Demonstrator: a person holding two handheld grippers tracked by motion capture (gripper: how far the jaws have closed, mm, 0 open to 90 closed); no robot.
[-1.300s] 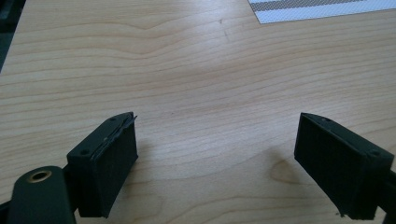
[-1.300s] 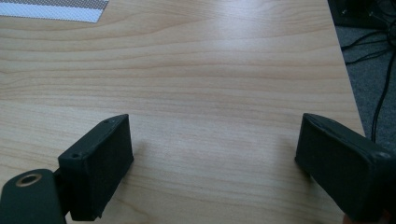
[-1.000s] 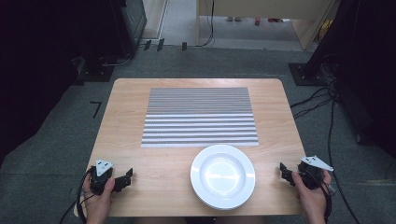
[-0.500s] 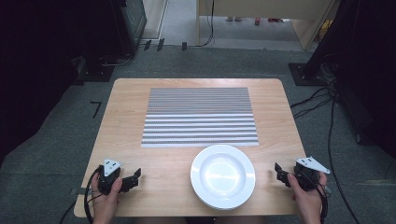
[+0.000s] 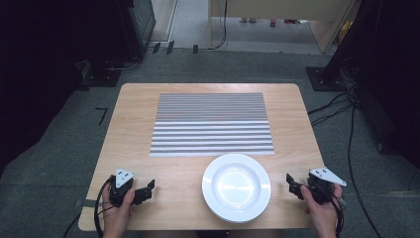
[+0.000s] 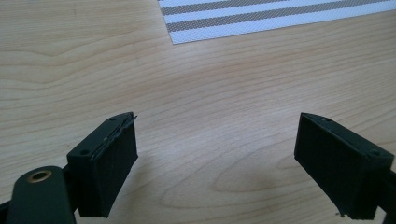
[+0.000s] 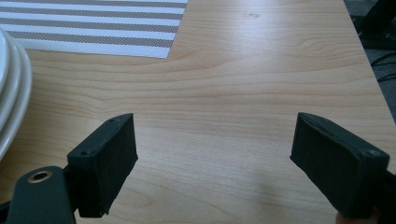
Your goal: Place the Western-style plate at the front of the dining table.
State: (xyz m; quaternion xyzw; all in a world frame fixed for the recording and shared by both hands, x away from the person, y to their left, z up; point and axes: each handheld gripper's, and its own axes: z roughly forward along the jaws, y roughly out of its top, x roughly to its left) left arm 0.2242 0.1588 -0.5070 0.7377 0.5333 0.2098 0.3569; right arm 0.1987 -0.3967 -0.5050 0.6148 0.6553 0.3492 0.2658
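High view: my left gripper [image 5: 147, 189] sits lower left of frame, right gripper [image 5: 293, 184] lower right, both with jaws spread wide and nothing between them. Plates [image 5: 236, 186], a white stack, sit bottom centre on the table [image 5: 133, 129], just below the striped mat [image 5: 212, 124], roughly midway between the grippers. Right gripper view puts the stack's rims [image 7: 11, 93] at the left edge, close to my left pad [image 7: 105, 168]. Risk, as I judge it: glazed rims are slick, so a one-sided pinch could slip or lift only the top plate, and a sideways nudge could shove the stack off the near edge.
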